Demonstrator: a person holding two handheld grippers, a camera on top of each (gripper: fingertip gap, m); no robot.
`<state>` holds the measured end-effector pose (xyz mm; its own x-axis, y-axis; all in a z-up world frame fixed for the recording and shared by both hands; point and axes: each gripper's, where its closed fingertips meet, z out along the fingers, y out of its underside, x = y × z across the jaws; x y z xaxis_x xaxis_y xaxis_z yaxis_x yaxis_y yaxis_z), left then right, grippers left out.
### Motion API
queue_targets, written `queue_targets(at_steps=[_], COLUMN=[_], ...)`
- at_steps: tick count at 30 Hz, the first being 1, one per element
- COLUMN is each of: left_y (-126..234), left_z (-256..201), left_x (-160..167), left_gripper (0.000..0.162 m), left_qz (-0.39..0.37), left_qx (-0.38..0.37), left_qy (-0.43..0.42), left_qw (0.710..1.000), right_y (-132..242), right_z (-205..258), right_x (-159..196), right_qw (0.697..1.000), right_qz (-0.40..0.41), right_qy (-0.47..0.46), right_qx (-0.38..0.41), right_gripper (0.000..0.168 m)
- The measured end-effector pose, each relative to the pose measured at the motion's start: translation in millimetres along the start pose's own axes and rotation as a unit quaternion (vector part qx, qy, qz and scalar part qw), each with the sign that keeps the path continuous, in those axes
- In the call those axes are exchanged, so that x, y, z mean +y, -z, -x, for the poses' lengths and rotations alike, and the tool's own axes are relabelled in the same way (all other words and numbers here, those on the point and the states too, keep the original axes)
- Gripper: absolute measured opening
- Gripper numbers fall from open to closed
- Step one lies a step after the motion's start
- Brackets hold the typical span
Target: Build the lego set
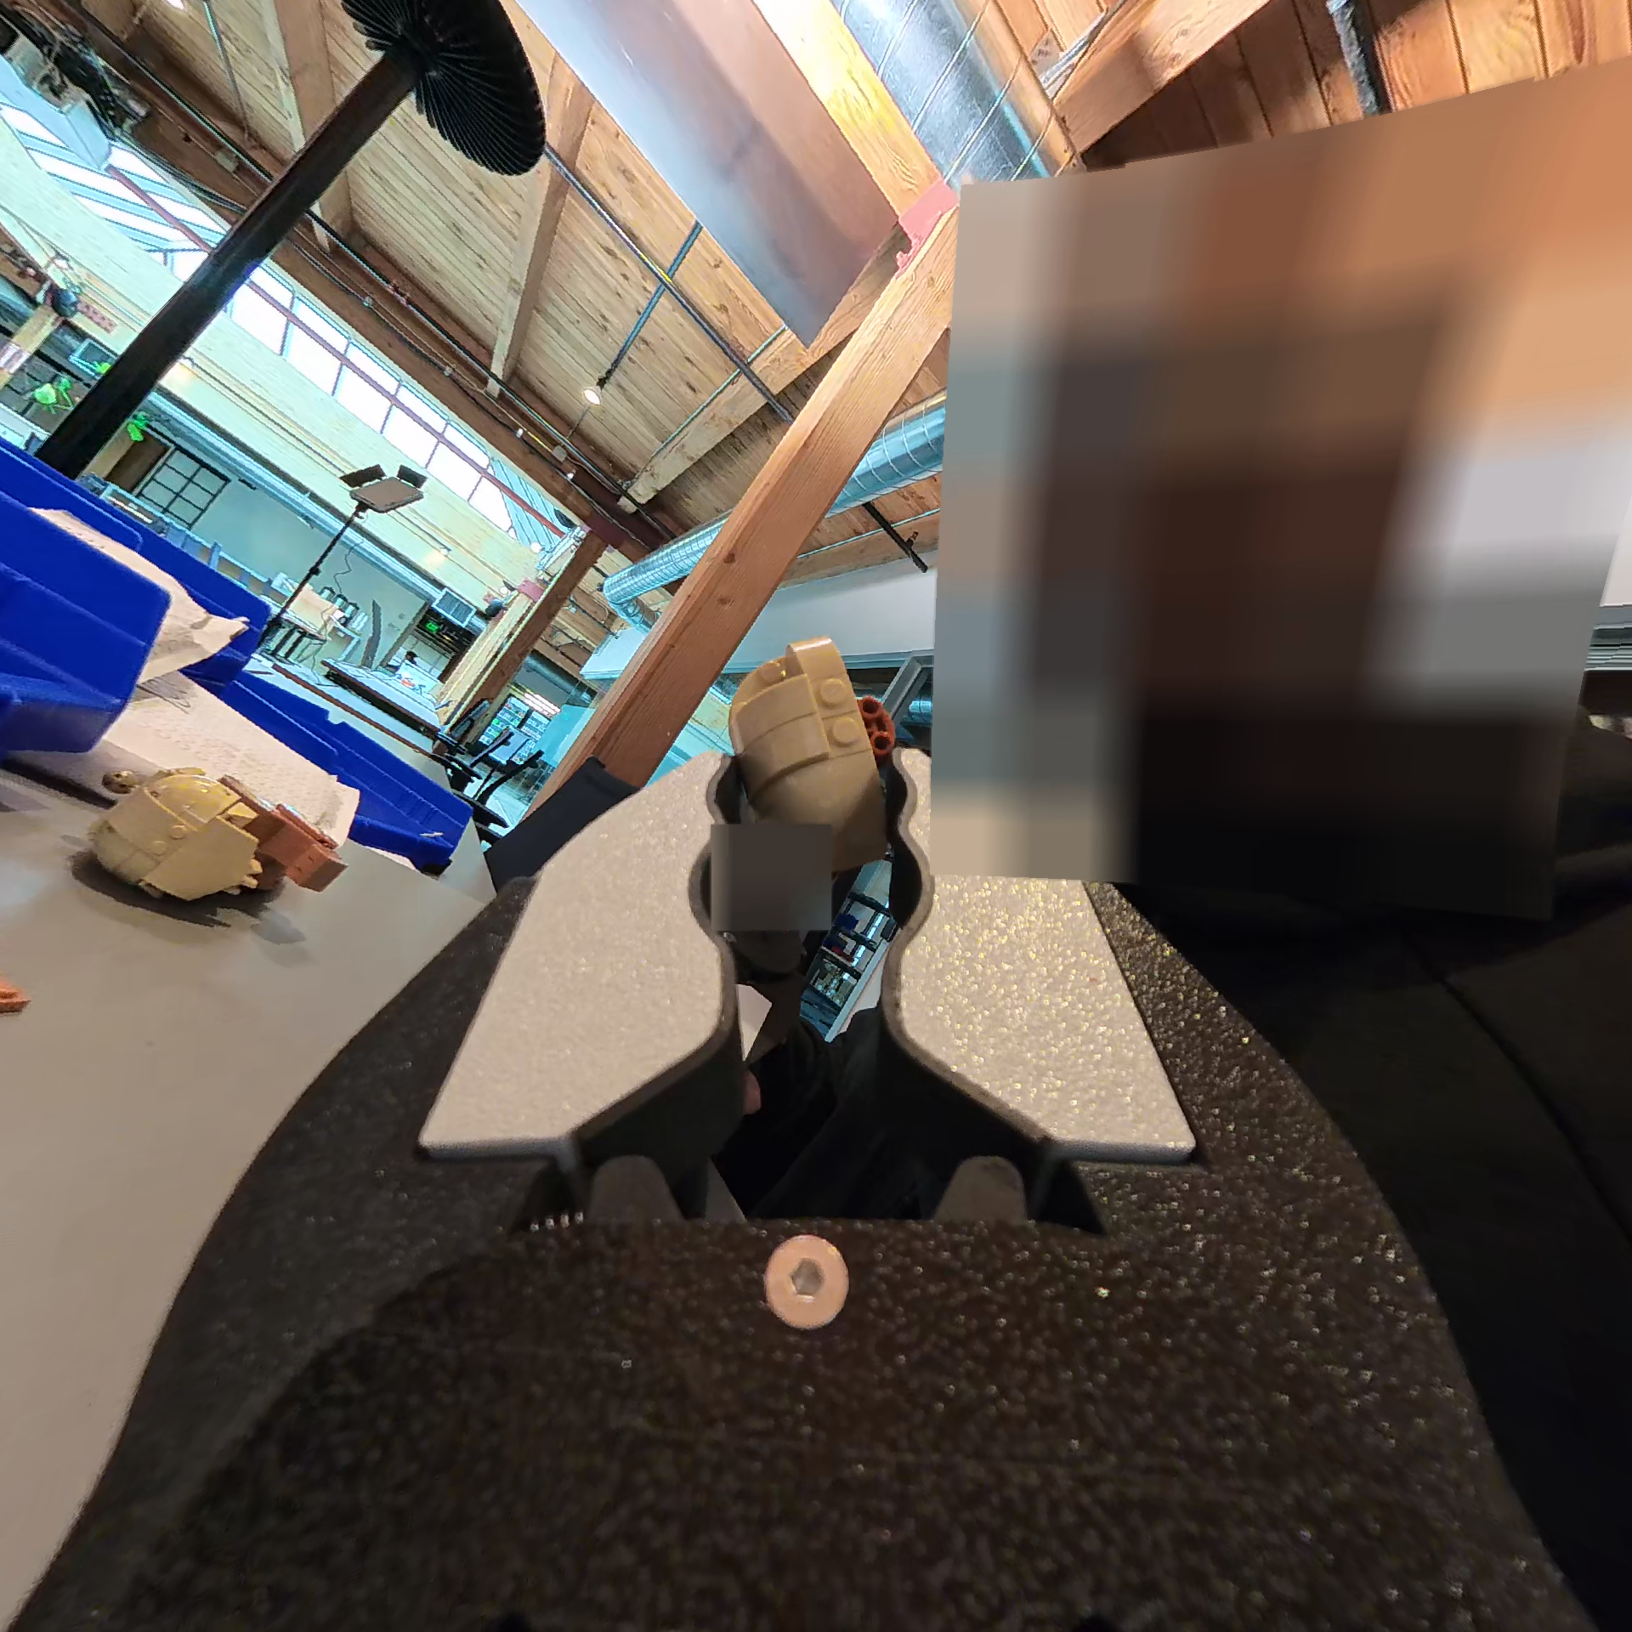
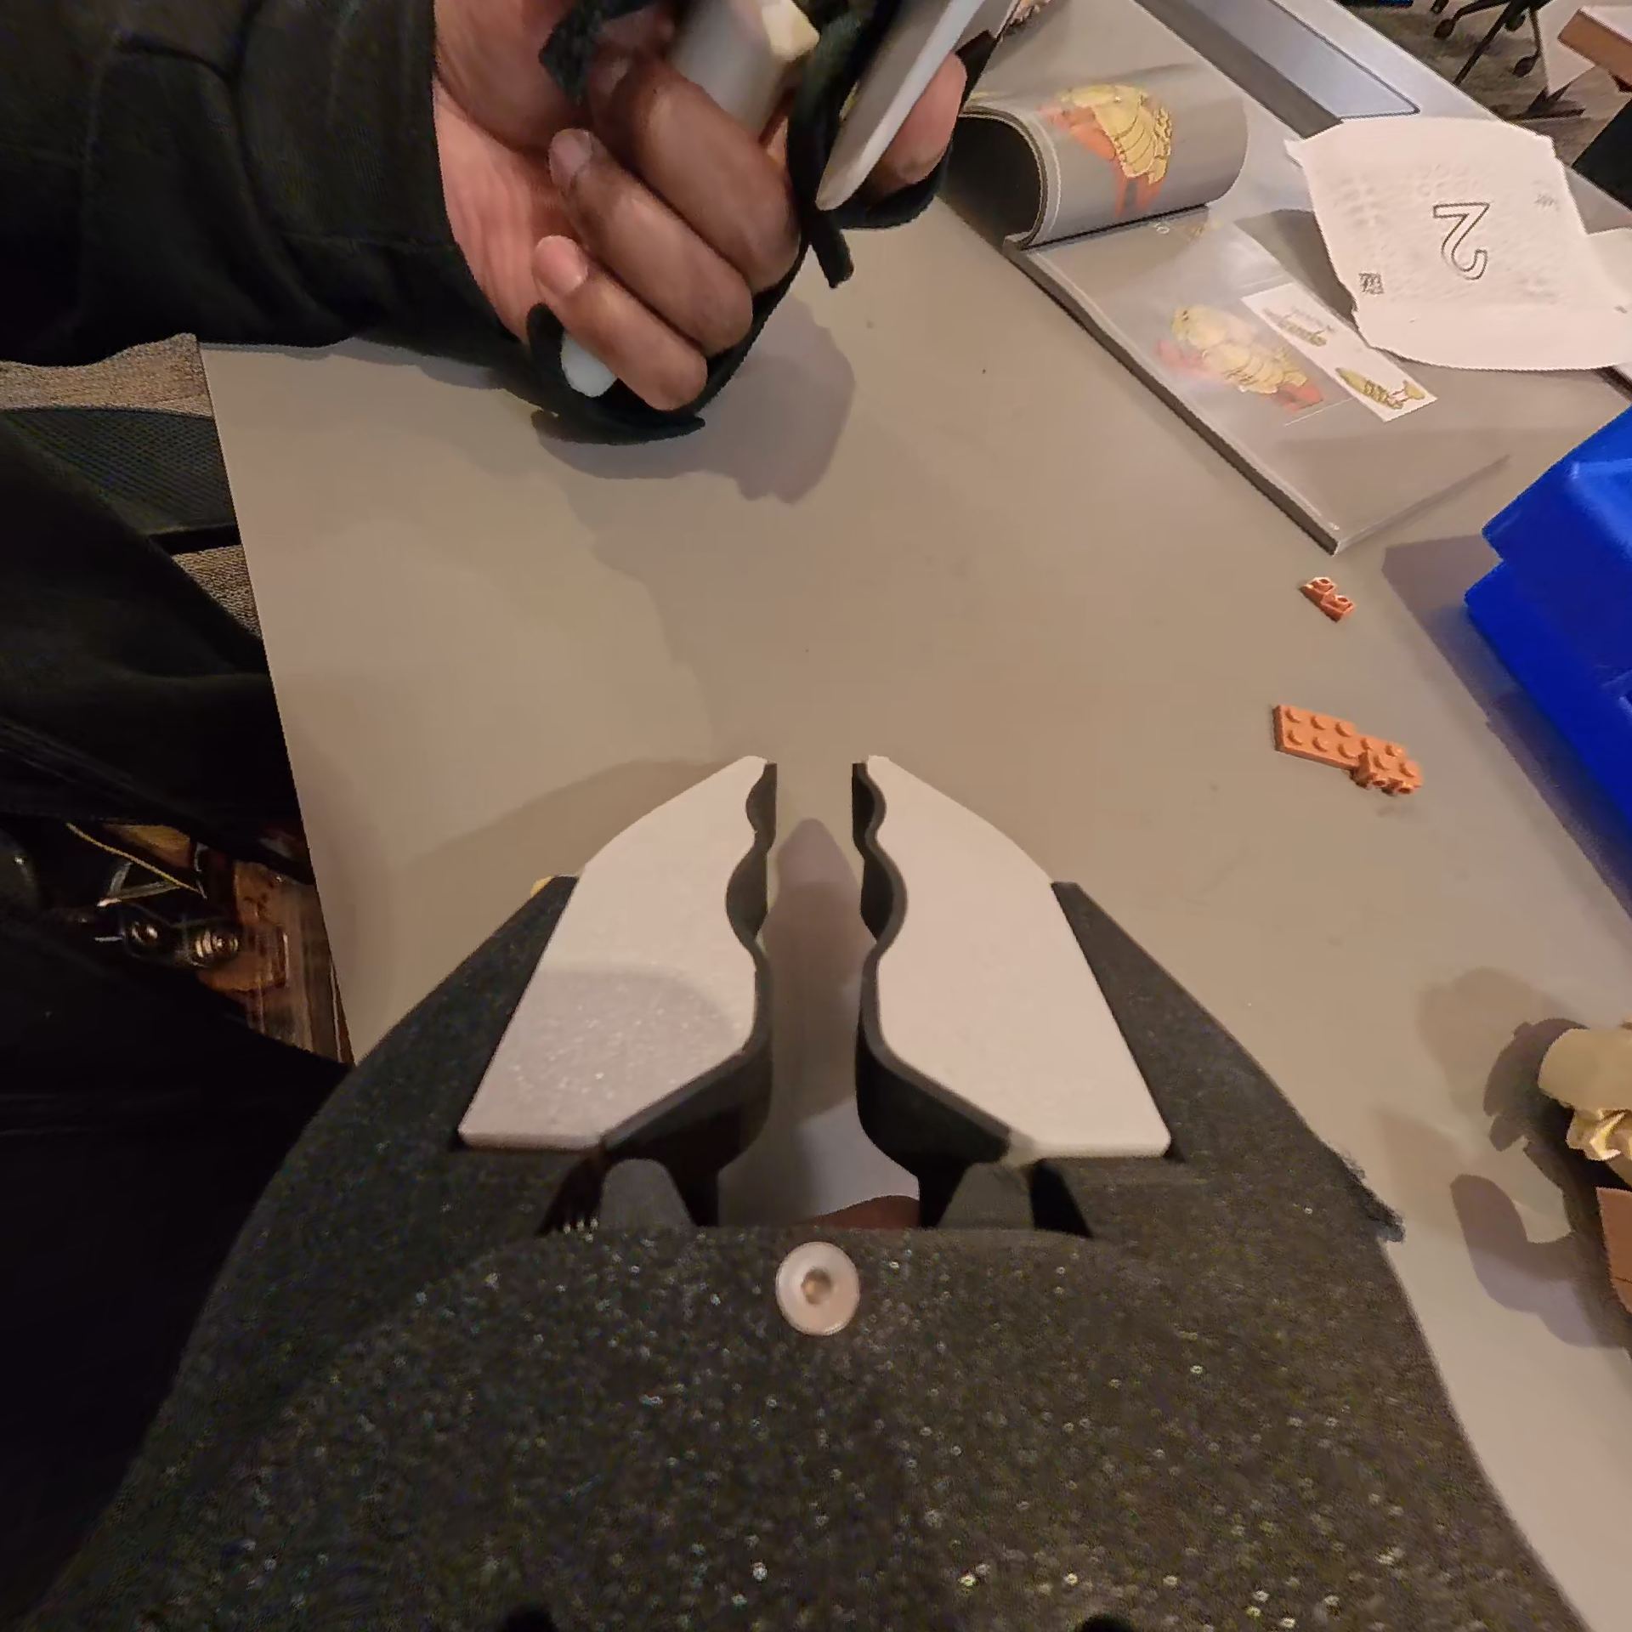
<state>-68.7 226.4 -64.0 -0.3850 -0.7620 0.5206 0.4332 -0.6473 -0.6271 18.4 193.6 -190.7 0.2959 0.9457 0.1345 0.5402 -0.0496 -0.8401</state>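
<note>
My left gripper (image 1: 808, 795) points up off the table and is shut on a tan curved lego piece (image 1: 799, 733) with a small brown part on its far side. A larger tan and brown lego build (image 1: 199, 834) lies on the grey table (image 1: 177, 1060) to the left. My right gripper (image 2: 814, 777) hovers low over the table (image 2: 618, 618), its jaws a narrow gap apart with nothing between them. An orange plate assembly (image 2: 1347, 751) and a smaller orange piece (image 2: 1327, 599) lie to its right. The tan build (image 2: 1590, 1095) shows at the right edge.
Blue bins (image 1: 79, 636) stand behind the build, and one blue bin (image 2: 1572, 600) is at the right. An open instruction booklet (image 2: 1192, 291) and a white paper bag (image 2: 1457, 238) lie at the far right. A person's hand (image 2: 636, 221) holds the other gripper's handle. Spacing between my two grippers at the tips: around 15 cm. Between my right fingertips and the orange plate assembly (image 2: 1347, 751) there is roughly 15 cm.
</note>
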Motion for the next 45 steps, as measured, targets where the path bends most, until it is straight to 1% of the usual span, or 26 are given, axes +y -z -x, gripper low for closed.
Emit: queue_targets(at_steps=[16, 33, 42, 45], left_y=[-2, -2, -3, -3], left_z=[5, 7, 11, 15], left_x=[4, 5, 9, 11], left_gripper=[0.03, 0.03, 0.031, 0.031], left_qz=[0.018, 0.025, 0.043, 0.058], left_qx=[-0.025, -0.034, -0.056, -0.077], left_qy=[-0.023, -0.028, -0.049, -0.072], left_qw=[0.999, 0.999, 0.996, 0.993], right_y=[0, 0, 0, 0], right_z=[1, 1, 1, 1], right_x=[0, 0, 0, 0], right_qw=[1.0, 1.0, 1.0, 1.0], right_qz=[0.001, -0.001, -0.001, -0.002], right_qy=[0.004, 0.005, 0.007, 0.006], right_qx=[0.001, -0.002, 0.0, 0.0], right_gripper=[0.019, 0.02, 0.02, 0.02])
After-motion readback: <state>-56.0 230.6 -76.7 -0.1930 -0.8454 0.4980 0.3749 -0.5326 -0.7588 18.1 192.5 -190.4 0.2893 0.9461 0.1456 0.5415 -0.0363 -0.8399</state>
